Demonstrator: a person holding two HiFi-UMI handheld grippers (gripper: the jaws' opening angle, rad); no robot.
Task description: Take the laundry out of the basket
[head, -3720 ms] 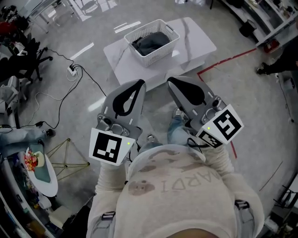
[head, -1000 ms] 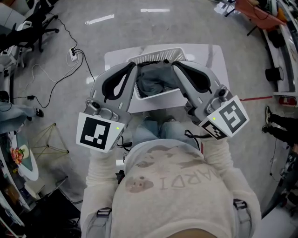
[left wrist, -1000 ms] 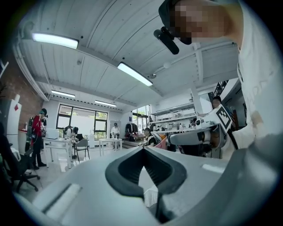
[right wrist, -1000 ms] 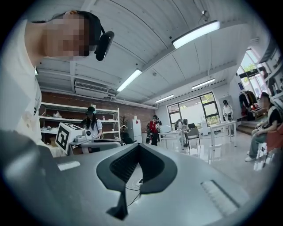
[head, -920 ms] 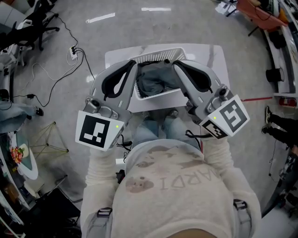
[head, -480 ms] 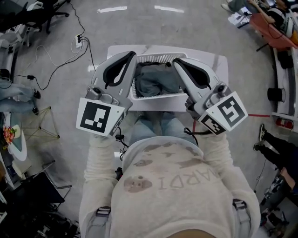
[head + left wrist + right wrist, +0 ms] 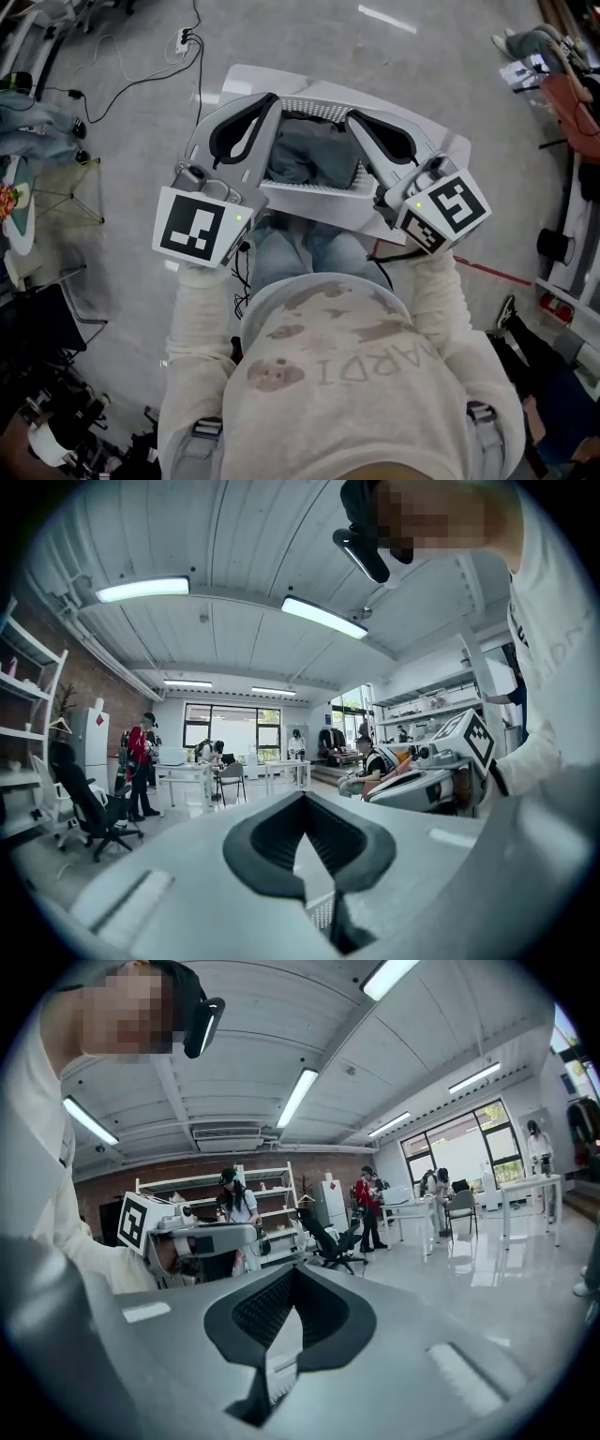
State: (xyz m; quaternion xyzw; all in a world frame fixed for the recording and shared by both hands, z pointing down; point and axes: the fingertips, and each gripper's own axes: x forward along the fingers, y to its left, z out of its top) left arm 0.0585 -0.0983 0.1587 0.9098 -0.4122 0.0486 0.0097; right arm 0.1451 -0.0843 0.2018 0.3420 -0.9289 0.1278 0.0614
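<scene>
In the head view a white mesh basket [image 7: 310, 192] stands on a low white table [image 7: 452, 150], right in front of my knees. Dark grey-blue laundry [image 7: 309, 155] fills it in a crumpled heap. My left gripper [image 7: 270, 97] hangs over the basket's left rim and my right gripper [image 7: 352, 117] over its right rim. Both are shut with nothing in them, and neither touches the cloth. A strip of basket mesh [image 7: 321, 913] shows through the left gripper [image 7: 305, 797], and mesh [image 7: 277, 1372] shows likewise under the right gripper [image 7: 295, 1269].
A power strip with cables [image 7: 184, 37] lies on the floor at the upper left. A red tape line [image 7: 492, 273] runs along the floor at the right. A wire stand [image 7: 61, 192] is at the left. People, desks and shelves fill the room beyond.
The table and basket have come much closer, from well ahead to directly under both grippers. The grippers kept their pose and stayed shut.
</scene>
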